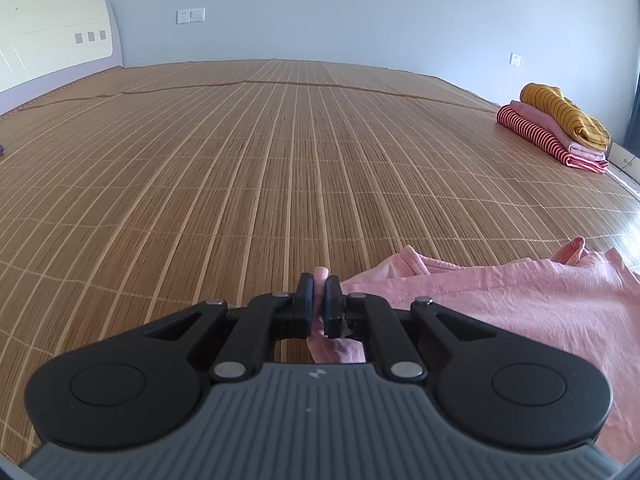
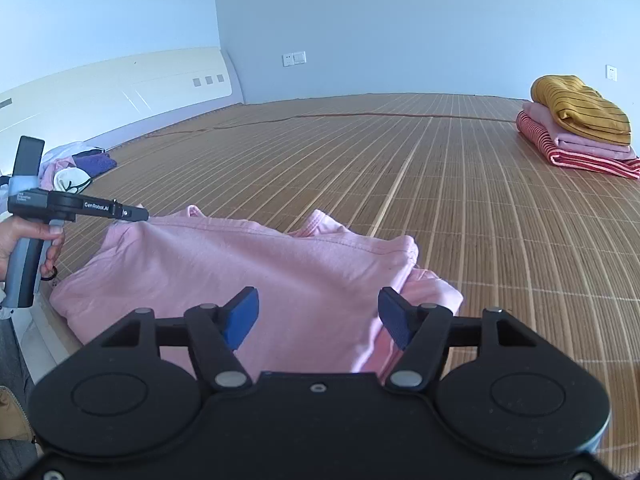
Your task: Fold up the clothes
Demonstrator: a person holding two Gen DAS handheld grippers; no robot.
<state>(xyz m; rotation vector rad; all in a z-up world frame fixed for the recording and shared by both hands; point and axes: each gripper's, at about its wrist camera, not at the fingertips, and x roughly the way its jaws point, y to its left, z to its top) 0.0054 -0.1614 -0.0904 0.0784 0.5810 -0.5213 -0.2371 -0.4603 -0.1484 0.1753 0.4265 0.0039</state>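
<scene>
Right gripper gapes above the pink garment; left gripper pinches its edge.

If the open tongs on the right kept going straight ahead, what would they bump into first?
Most likely the pink garment, which lies right ahead of and partly between the right tongs. Beyond it there is only the bamboo mat, though depth is hard to judge here.

A plain pink garment lies on a tan bamboo mat lined with paler strips. The folded stack holds a mustard top with thin dark stripes, a pink piece and a red-and-pink striped one. Blue pads tip the black right gripper; the walls are pale blue.
</scene>
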